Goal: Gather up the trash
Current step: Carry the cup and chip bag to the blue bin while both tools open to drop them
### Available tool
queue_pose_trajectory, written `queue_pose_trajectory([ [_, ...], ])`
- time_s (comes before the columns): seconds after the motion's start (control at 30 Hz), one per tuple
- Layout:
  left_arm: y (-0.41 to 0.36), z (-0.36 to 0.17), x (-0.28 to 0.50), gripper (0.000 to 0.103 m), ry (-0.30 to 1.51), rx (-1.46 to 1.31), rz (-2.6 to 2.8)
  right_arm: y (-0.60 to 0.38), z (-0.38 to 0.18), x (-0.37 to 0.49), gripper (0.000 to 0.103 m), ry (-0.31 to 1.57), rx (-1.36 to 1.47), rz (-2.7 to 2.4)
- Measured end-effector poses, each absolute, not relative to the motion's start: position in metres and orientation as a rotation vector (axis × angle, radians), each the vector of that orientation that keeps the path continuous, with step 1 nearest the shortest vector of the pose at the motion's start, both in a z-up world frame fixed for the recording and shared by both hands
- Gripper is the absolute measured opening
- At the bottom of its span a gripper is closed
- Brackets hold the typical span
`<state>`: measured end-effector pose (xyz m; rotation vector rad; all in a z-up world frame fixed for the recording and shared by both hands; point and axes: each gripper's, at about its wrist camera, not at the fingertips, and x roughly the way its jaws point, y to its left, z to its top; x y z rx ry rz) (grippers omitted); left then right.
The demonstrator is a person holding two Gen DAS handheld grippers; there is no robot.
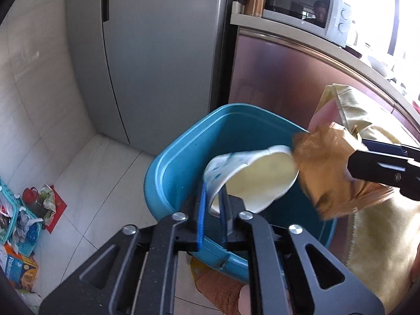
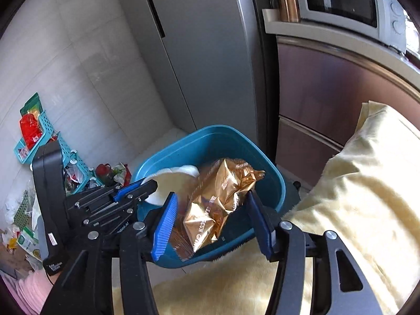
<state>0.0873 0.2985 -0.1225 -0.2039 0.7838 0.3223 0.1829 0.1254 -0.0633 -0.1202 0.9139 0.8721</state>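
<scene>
Gold foil wrapper (image 2: 220,197) hangs crumpled between the right gripper (image 2: 212,223) fingers, right above the mouth of the teal bin (image 2: 275,183); the blue pads stand spread, and the foil looks loose between them rather than pinched, though whether the near pad touches it I cannot tell. It is feather-light, crinkly and slick, so it should drop on its own or cling to a rubber ridge; a crumpled fold in its middle is the best place to grip. Just left of it, the paper cup (image 1: 252,176) sits at the left gripper (image 1: 212,210) tips, its thin rim caught in the narrow gap between the almost closed fingers, its mouth tipped over the bin. Light and easily crushed, the cup is best held by the rim, as here. Bin's bottom is hidden behind both items, so its contents cannot be seen. Beyond the left tool, more litter (image 2: 110,173) lies on the floor by teal baskets (image 2: 71,157), too jumbled to sort out. A yellow cloth (image 2: 354,210) fills the space right of the tools
</scene>
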Motion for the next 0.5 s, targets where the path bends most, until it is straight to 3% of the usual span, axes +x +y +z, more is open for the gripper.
queue_pose_trajectory([
  [0.17,0.296,-0.123,0.085,0.019,0.772,-0.215,0.332,0.123,-0.066,0.185,0.054,0.917,-0.094,0.867],
  [0.27,0.295,-0.12,0.081,0.03,0.761,-0.21,0.339,0.116,-0.064,0.182,0.054,0.904,-0.077,0.866],
  [0.37,0.292,-0.113,0.076,0.03,0.745,-0.209,0.333,0.104,-0.062,0.178,0.054,0.89,-0.063,0.867],
  [0.5,0.275,-0.092,0.063,0.043,0.683,-0.181,0.301,0.077,-0.052,0.162,0.056,0.85,-0.04,0.862],
])
